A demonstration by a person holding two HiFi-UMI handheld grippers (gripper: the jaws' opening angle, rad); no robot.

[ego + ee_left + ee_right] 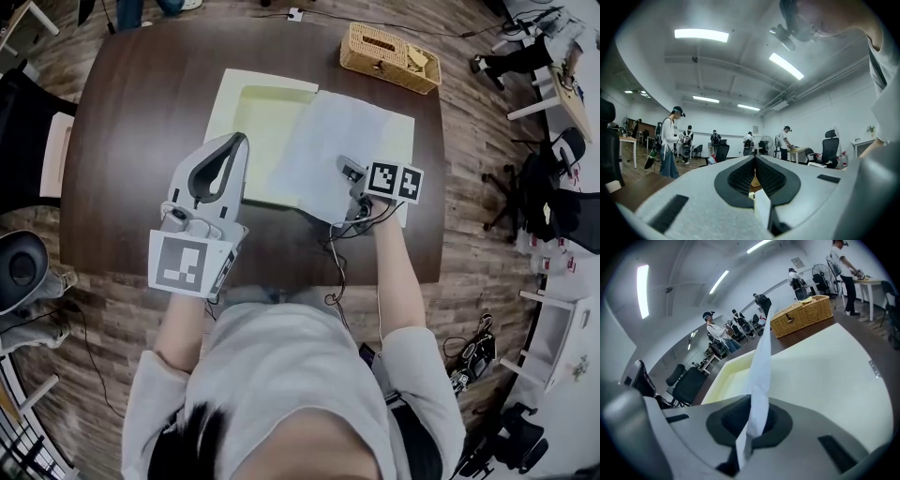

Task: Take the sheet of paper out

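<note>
Dark wooden table [122, 141]: we pinch white paper sheet [342, 141] in shut right gripper [345, 169]; our left gripper [239, 142] fingers closed on yellow folder [262, 117] edge.

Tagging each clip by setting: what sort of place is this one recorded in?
Probably a shared office or lab workspace: swivel office chairs, white desks, ceiling strip lights, and several people standing about in the background.

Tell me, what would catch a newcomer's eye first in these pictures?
A white sheet of paper, pinched at its near edge by the right gripper, spreads across a pale yellow folder at the middle of the dark table. A wicker basket sits at the far edge.
</note>
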